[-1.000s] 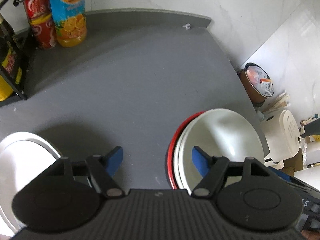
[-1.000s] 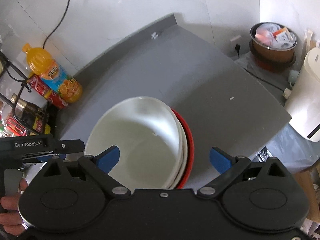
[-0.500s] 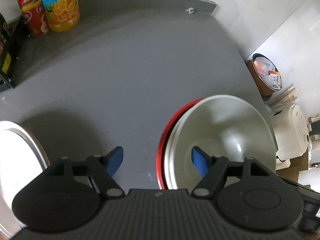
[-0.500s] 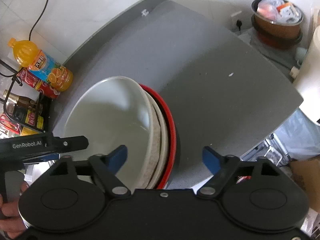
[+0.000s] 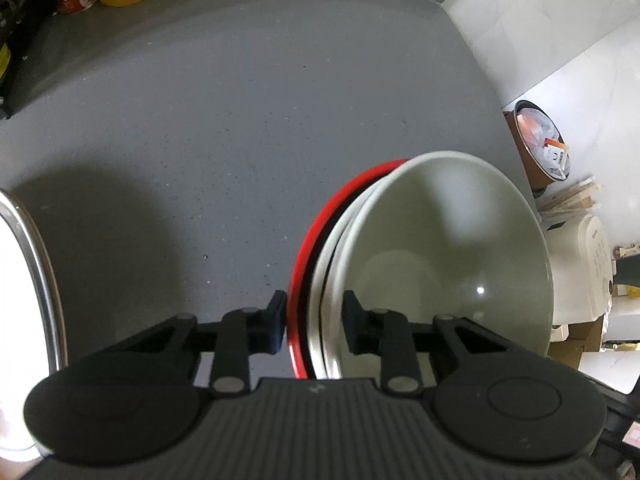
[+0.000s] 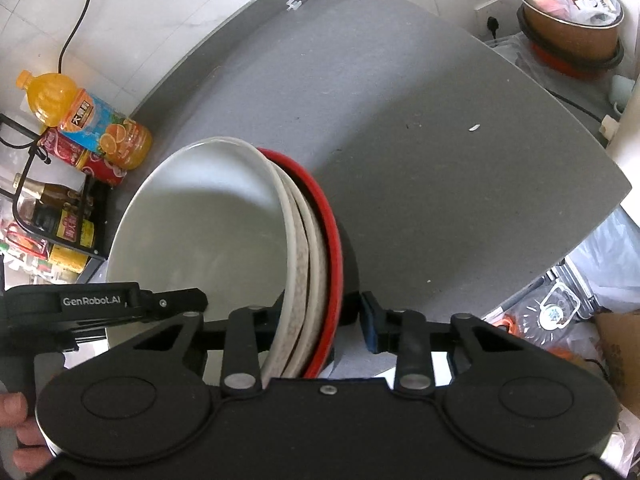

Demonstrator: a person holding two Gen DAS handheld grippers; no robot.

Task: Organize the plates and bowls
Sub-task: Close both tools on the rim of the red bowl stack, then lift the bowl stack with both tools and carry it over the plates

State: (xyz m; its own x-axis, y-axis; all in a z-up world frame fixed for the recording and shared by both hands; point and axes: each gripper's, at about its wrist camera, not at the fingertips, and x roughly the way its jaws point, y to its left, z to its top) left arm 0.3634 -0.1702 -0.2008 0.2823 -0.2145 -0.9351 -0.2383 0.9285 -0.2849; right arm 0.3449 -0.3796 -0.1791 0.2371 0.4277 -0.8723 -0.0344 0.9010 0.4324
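A stack of nested bowls, a white bowl [image 5: 448, 256] on top and a red-rimmed black bowl [image 5: 316, 236] at the bottom, is tilted above the grey counter [image 5: 240, 112]. My left gripper [image 5: 314, 326] is shut on the stack's rims, one finger outside the red rim, the other inside the white bowl. In the right wrist view the same stack [image 6: 200, 232] sits between the fingers of my right gripper [image 6: 316, 326], shut on its opposite edge, with the red rim [image 6: 332, 248] in the jaws.
A white plate [image 5: 16, 300] with a metal rim lies at the left. An orange juice bottle [image 6: 84, 120], red cans [image 6: 76, 156] and a black rack with bottles [image 6: 56, 216] stand at the back left. A brown bin [image 6: 568, 36] stands beyond the counter's right edge.
Both grippers have closed from open onto the bowl stack. The stack has tipped up from lying flat to steeply tilted.
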